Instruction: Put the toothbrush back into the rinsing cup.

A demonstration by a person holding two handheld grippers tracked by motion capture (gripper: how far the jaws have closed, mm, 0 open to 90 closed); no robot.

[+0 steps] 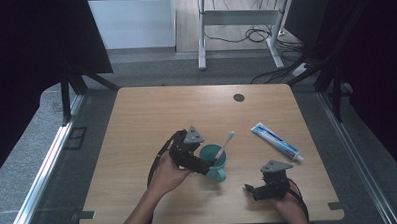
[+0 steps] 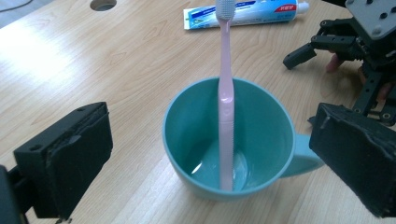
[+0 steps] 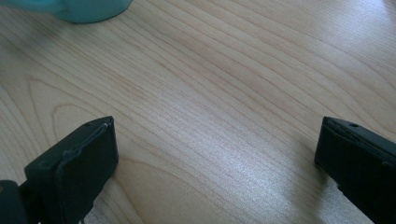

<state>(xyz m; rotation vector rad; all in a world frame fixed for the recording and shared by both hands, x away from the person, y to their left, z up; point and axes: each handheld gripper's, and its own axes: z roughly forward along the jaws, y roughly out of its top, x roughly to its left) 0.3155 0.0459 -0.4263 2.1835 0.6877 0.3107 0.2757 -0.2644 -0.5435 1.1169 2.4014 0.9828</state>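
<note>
Taking the teal cup (image 1: 214,163) as the landmark: nearest the person, at the table's (image 1: 137,124) front edge and well to the right of the cup, the right gripper (image 1: 254,191) sits low over bare wood; its jaws stand wide apart with nothing between them, as the right gripper view makes plain; in that view the cup (image 3: 79,8) is cut off at the top edge, a sliver of its base and no more. The hand behind this gripper is largely cut off by the bottom of the high view.

Just left of the cup, the left gripper (image 1: 204,168) reaches in toward it; in the left gripper view its jaws are spread to either side of the cup (image 2: 229,140), one well clear on the left, the other close beside the handle, perhaps just touching it, though the jaw hides the handle's outer end; it is released, gripping nothing.

The cup stands upright near the middle of the table; inside it a pink toothbrush (image 2: 226,107) leans against the far rim, its foot on the cup's floor, its bristled head cut by the top of that view.

Beyond the cup and to its right lies a toothpaste tube (image 1: 277,141), flat, well apart; farther still, a dark round hole (image 1: 239,97) near the table's far edge.
</note>
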